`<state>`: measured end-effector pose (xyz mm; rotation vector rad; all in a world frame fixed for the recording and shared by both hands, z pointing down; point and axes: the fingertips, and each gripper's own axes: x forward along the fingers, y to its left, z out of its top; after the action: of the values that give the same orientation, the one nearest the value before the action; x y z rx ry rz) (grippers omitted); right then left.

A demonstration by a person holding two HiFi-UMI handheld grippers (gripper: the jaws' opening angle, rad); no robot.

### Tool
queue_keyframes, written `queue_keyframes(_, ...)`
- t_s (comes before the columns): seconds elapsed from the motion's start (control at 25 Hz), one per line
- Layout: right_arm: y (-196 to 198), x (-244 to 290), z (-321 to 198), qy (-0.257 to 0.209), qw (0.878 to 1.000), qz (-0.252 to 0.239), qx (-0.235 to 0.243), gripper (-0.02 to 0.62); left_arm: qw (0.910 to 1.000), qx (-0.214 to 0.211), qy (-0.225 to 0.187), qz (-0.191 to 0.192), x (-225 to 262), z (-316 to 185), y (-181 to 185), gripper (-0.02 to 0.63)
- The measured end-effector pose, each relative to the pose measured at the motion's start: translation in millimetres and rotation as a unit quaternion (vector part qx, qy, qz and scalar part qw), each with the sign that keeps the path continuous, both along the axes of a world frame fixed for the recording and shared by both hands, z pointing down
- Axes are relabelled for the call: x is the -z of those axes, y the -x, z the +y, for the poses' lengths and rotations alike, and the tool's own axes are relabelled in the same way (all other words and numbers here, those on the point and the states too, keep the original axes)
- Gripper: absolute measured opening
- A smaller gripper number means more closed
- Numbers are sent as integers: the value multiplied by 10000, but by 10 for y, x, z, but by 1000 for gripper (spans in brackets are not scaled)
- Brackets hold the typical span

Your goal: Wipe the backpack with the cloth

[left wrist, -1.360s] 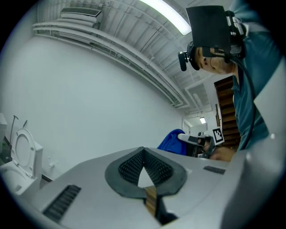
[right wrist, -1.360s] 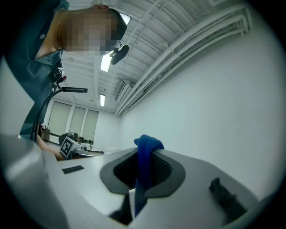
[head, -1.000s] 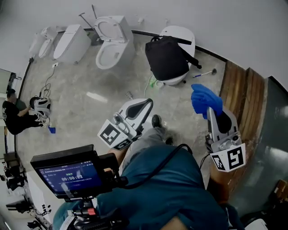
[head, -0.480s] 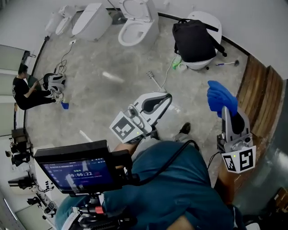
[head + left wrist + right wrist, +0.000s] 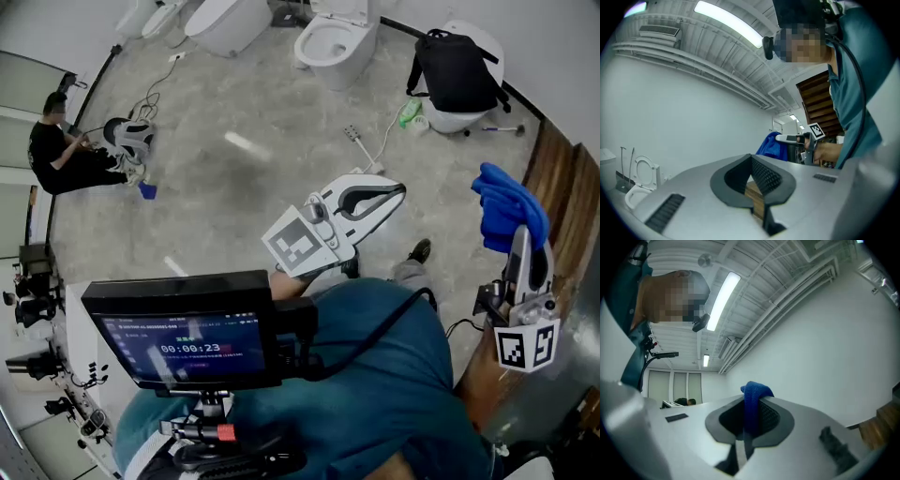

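Holding the blue cloth (image 5: 755, 391) clenched in my right gripper (image 5: 751, 411), raised ready for wiping. My left gripper (image 5: 751, 165) is closed and empty. Both are well apart from the backpack (image 5: 457, 70), which is propped on a white fixture (image 5: 466, 120).

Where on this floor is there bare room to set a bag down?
The widest bare stretch of grey concrete floor lies between the seated person in black and the white toilet bowl. It is crowded near the black backpack: a green bottle and a white cable lie on the floor beside it.
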<state>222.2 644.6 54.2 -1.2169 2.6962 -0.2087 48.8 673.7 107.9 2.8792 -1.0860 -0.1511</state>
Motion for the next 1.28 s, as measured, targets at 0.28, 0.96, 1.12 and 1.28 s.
queue_keyframes(0.28,6,-233,433,36,9998,35,-181,26,9998,-176,-106,60,-213,296,75,5)
queue_keyframes(0.96,-303,330,1248,-265,9955,726,-547,21,9990,-304,-225,230,319,1027,-292,5)
queue_keyframes(1.12,-349,343,1277,-252,9956,742,-511,21,9991,-264,-237,248,361,1058,-340,5)
queue_keyframes(1.28,-357,345,1345,-294,9955,764,-470,21,9992,-202,-260,247,362,1127,-333,5)
